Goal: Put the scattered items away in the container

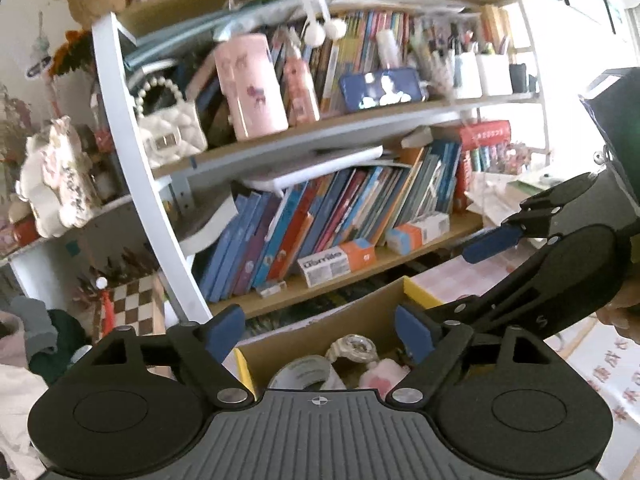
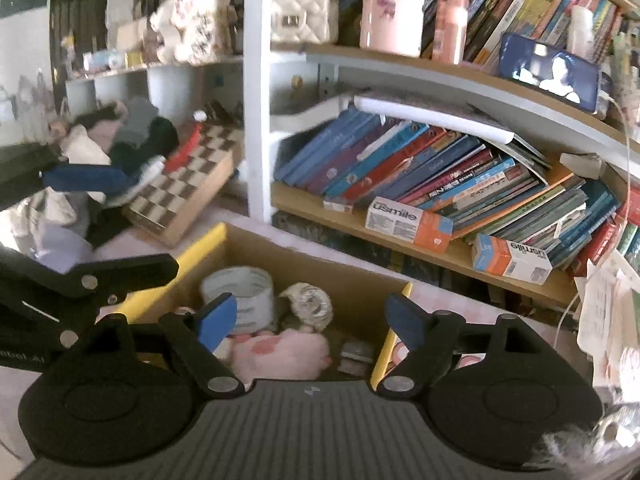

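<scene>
A cardboard box with yellow edges [image 1: 360,312] [image 2: 320,264] sits on the desk below the bookshelf. Inside it lie a roll of tape [image 1: 304,372] [image 2: 240,288], a pale wristwatch [image 1: 354,350] [image 2: 308,300] and a pink plush toy [image 1: 384,374] [image 2: 280,352]. My left gripper [image 1: 320,330] hangs open above the box's near side, nothing between its blue pads. My right gripper [image 2: 312,318] is open over the box too, also empty. Each gripper shows in the other's view: the right one [image 1: 460,276] at the right, the left one [image 2: 120,224] at the left.
A crowded bookshelf [image 2: 440,240] rises right behind the box, with leaning books and two orange-and-white toothpaste boxes [image 2: 408,220] on its lowest board. A chessboard [image 2: 184,184] and a heap of clothes [image 2: 120,140] lie to the left. Papers [image 2: 608,312] pile up at the right.
</scene>
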`<state>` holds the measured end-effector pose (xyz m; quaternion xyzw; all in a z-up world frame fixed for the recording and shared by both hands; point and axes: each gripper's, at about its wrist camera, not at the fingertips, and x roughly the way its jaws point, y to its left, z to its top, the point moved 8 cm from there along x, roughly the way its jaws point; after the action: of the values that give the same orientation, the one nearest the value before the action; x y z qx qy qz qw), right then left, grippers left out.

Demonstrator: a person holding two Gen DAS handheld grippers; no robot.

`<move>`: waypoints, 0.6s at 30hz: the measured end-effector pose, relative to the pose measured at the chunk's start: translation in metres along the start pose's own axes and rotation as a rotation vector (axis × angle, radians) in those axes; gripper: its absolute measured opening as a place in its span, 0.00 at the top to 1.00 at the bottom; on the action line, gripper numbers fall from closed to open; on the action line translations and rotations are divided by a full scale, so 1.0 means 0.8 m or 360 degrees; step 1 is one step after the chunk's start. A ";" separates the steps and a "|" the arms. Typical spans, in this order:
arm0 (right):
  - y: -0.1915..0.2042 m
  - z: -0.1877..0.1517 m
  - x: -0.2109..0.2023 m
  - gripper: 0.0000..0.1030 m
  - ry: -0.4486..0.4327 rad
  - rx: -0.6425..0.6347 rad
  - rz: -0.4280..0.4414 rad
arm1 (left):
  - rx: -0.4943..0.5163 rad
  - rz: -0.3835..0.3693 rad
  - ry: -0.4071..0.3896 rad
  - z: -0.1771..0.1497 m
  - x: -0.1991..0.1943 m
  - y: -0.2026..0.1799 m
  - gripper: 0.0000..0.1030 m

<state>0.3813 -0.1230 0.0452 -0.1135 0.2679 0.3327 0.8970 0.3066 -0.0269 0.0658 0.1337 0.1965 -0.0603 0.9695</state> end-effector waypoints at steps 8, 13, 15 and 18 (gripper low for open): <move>0.032 -0.027 -0.062 0.18 -0.0048 0.0036 0.0018 | -0.0100 0.0022 0.0008 -0.029 -0.058 -0.007 0.10; 0.049 -0.063 -0.083 0.17 -0.0024 0.0047 -0.0032 | -0.0205 0.0060 0.0079 -0.066 -0.076 -0.013 0.10; 0.056 -0.080 -0.089 0.17 -0.0010 0.0054 -0.0056 | -0.0259 0.0084 0.0120 -0.084 -0.080 -0.014 0.10; 0.061 -0.105 -0.091 0.17 0.0025 0.0069 -0.0082 | -0.0309 0.0096 0.0188 -0.106 -0.082 -0.015 0.10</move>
<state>0.2688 -0.1572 0.0148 -0.1036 0.2789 0.3027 0.9055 0.2133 -0.0099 0.0135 0.0484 0.2540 -0.0039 0.9660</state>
